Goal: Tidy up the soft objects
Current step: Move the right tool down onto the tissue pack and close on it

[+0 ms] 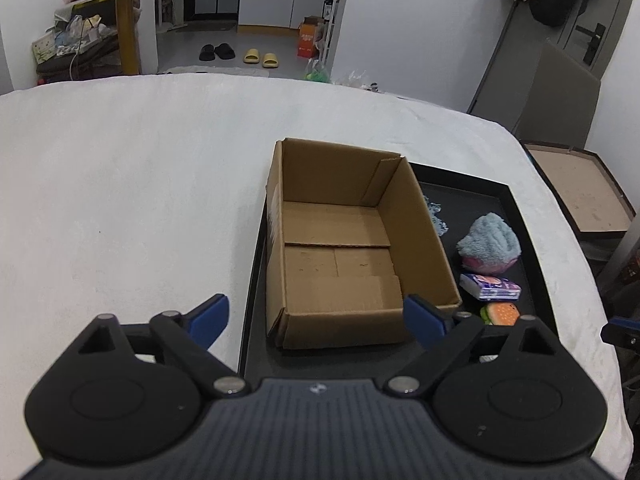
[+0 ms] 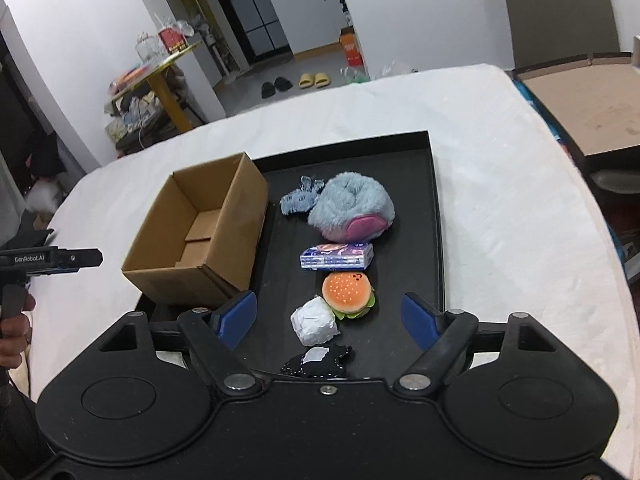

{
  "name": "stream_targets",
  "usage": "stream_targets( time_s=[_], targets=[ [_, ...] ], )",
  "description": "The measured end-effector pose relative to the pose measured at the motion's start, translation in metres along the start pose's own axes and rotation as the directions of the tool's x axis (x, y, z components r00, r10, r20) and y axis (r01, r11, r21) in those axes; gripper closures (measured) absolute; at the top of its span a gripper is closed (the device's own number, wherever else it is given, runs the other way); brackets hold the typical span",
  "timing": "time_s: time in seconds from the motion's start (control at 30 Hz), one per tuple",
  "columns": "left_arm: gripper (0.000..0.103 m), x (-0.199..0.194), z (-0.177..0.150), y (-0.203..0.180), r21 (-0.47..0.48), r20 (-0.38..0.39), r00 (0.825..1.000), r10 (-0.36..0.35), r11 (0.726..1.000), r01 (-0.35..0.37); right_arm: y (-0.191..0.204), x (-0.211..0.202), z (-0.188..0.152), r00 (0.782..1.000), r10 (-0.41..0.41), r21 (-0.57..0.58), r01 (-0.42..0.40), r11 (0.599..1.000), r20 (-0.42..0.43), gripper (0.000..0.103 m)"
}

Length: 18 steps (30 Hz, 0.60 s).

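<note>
An empty open cardboard box [image 1: 340, 248] [image 2: 200, 232] stands on the left part of a black tray [image 2: 420, 216] [image 1: 532, 240]. On the tray to its right lie a blue-and-pink plush [image 2: 354, 212] [image 1: 490, 242], a small blue knitted piece [image 2: 298, 198], a tissue pack [image 2: 338, 256] [image 1: 490, 286], a burger plush [image 2: 348, 294] [image 1: 500, 314], a white wad [image 2: 314, 322] and a black-and-white soft toy [image 2: 318, 360]. My left gripper [image 1: 316, 320] is open, just before the box's near wall. My right gripper [image 2: 330, 320] is open, with the white wad between its fingers, not gripped.
The tray sits on a white cloth-covered table [image 1: 120, 200]. A brown board with a dark frame [image 2: 580, 112] lies off the table's right side. The left gripper body [image 2: 52, 260] shows at the left of the right wrist view. Clutter and slippers lie on the floor beyond.
</note>
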State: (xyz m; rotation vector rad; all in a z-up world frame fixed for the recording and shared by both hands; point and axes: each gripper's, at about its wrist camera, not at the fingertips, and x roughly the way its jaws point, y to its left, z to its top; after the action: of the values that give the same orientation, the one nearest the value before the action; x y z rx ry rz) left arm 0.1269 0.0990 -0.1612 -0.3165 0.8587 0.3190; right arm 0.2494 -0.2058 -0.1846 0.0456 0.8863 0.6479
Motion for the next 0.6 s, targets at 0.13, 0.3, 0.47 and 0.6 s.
stream_targets(
  time_s=[0.13,0.3,0.47,0.6],
  targets=[
    [0.017,0.013,0.001,0.005,-0.024,-0.01,1.0,0.013,1.0,-0.013,-0.002,0.011,0.007,1.0,0.0,-0.011,0.0,1.0,-0.01,0.025],
    [0.03,0.031,0.0,0.011,-0.047,-0.035,0.999,0.013,0.999,-0.015,-0.003,0.031,0.014,0.999,0.005,-0.047,-0.007,0.999,-0.034,0.025],
    [0.037,0.044,0.002,0.017,-0.056,-0.041,0.999,0.009,0.998,-0.011,-0.006,0.051,0.018,0.998,-0.005,-0.07,0.0,0.998,-0.068,0.025],
    [0.043,0.057,0.005,0.021,-0.07,-0.057,0.998,-0.002,0.998,-0.002,-0.007,0.066,0.019,0.996,-0.001,-0.067,-0.005,0.998,-0.088,0.025]
  ],
)
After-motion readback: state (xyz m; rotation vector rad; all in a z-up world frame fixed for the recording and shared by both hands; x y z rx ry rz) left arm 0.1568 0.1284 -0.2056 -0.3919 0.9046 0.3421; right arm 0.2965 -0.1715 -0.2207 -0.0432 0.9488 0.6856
